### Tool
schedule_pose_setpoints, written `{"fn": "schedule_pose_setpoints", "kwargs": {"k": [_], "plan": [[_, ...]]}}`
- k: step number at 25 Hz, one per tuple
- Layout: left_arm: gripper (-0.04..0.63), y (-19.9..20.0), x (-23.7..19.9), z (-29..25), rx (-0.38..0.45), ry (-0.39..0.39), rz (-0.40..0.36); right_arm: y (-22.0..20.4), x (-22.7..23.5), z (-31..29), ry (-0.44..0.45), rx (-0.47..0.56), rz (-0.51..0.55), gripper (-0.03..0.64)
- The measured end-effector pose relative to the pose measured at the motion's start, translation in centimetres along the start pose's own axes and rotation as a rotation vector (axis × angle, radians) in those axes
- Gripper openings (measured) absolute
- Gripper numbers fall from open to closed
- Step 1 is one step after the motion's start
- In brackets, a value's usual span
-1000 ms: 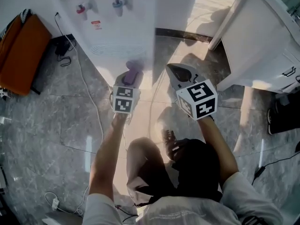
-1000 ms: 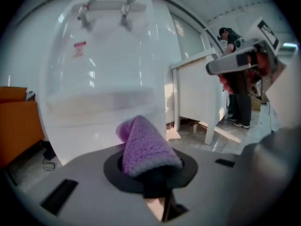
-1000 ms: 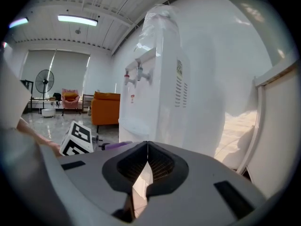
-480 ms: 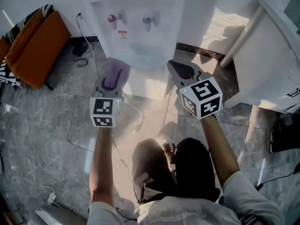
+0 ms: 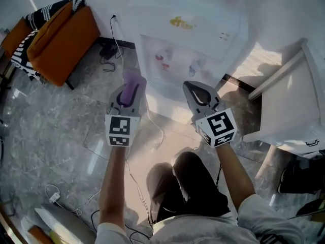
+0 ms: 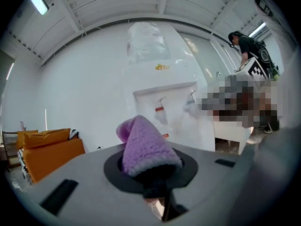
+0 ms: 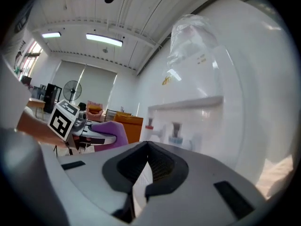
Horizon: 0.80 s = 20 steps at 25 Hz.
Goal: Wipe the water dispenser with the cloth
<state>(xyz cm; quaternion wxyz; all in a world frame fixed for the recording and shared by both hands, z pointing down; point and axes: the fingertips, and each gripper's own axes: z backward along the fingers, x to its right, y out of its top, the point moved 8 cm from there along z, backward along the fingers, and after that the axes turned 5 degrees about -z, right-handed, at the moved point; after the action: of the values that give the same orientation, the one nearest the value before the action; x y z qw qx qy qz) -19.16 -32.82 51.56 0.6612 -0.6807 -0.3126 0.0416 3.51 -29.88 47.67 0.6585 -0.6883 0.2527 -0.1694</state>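
The white water dispenser (image 5: 195, 32) stands against the wall, with a red tap (image 5: 159, 59) and a blue tap (image 5: 195, 68) in its recess and a clear bottle on top. My left gripper (image 5: 131, 84) is shut on a purple fleece cloth (image 5: 133, 77) and is held in front of the dispenser's left lower part, apart from it. In the left gripper view the cloth (image 6: 144, 145) sticks up from the jaws, below the taps. My right gripper (image 5: 191, 87) is shut with nothing in it, just short of the dispenser's front (image 7: 207, 102).
An orange chair (image 5: 58, 37) with a striped cloth stands at the left. Cables (image 5: 117, 39) run over the marble floor beside the dispenser. A white cabinet (image 5: 297, 100) stands at the right. More cables (image 5: 56, 194) lie near my feet.
The view has swung up the dispenser, so its top and bottle now show. Both grippers have risen toward the tap recess. The left keeps hold of the cloth.
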Motion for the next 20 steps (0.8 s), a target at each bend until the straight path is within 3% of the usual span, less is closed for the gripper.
{"fn": "schedule_pose_setpoints", "kwargs": {"k": [10, 15, 20], "plan": [[0.064, 16.6, -7.9, 7.9, -0.076, 0.099, 0.062, 19.5, -2.8, -1.2, 0.151, -0.078, 0.006, 0.014], [0.064, 26.0, -11.5, 12.6, -0.093, 0.145, 0.074, 30.6, -3.1, 0.2, 0.169, -0.067, 0.022, 0.014], [0.064, 34.2, -12.2, 16.8, -0.087, 0.148, 0.046, 39.5, -3.3, 3.7, 0.164, -0.052, 0.048, 0.014]]}}
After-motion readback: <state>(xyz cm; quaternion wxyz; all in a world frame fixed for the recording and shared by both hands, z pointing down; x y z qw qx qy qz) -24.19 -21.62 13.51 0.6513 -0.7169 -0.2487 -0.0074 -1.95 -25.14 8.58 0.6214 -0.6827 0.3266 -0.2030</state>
